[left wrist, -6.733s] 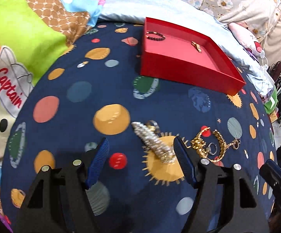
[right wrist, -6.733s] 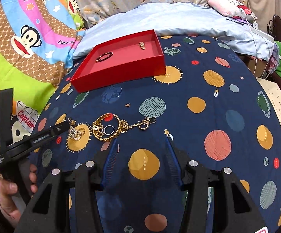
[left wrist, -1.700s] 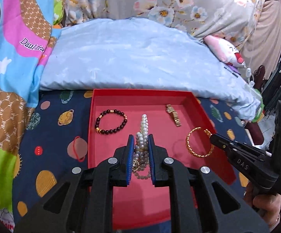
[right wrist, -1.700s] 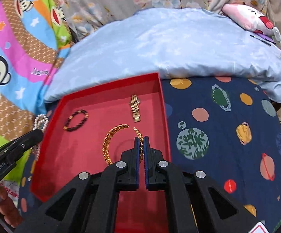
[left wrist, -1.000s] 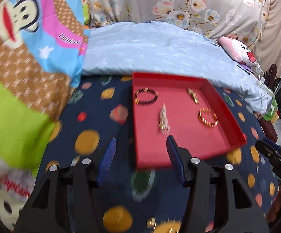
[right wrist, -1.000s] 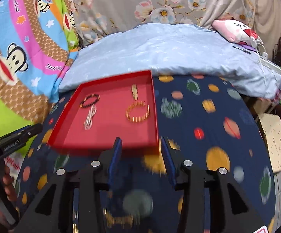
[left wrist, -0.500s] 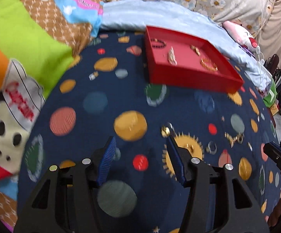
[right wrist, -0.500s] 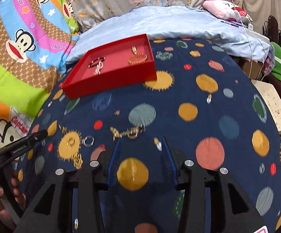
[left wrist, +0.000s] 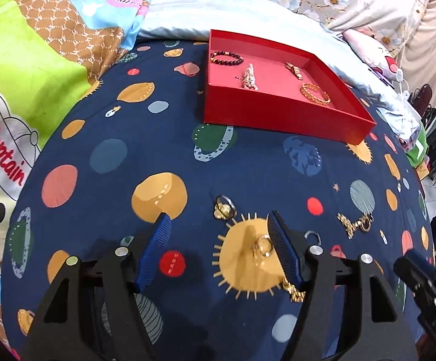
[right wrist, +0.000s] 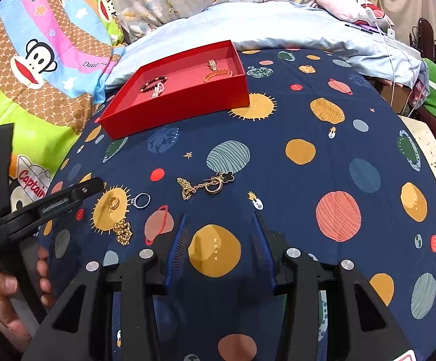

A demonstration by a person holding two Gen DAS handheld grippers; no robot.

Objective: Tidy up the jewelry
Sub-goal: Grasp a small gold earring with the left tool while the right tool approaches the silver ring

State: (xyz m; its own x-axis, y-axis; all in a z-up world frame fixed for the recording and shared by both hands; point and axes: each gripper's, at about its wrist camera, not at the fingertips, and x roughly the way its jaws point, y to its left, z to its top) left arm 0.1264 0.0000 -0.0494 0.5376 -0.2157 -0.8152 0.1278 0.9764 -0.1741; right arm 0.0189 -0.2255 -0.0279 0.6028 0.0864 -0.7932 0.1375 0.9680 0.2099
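A red tray far up the planet-print blanket holds a dark bead bracelet, a pearl bracelet, a gold clasp piece and a gold bangle. My left gripper hangs low over the blanket, jaws opening and gripping nothing. A gold ring lies beside its right finger, and a ring pair lies just past the tips. My right gripper stands open and empty. A gold chain with earrings lies just ahead of it, a silver ring to the left.
A small gold chain lies near the left gripper's side. A light-blue pillow sits behind the tray and a cartoon quilt on the left. The bed's edge and a beige board are to the right.
Both grippers let go of the pearl bracelet and the gold bangle in the tray, then drew back and down to the loose jewelry. The left jaws stand wider than before.
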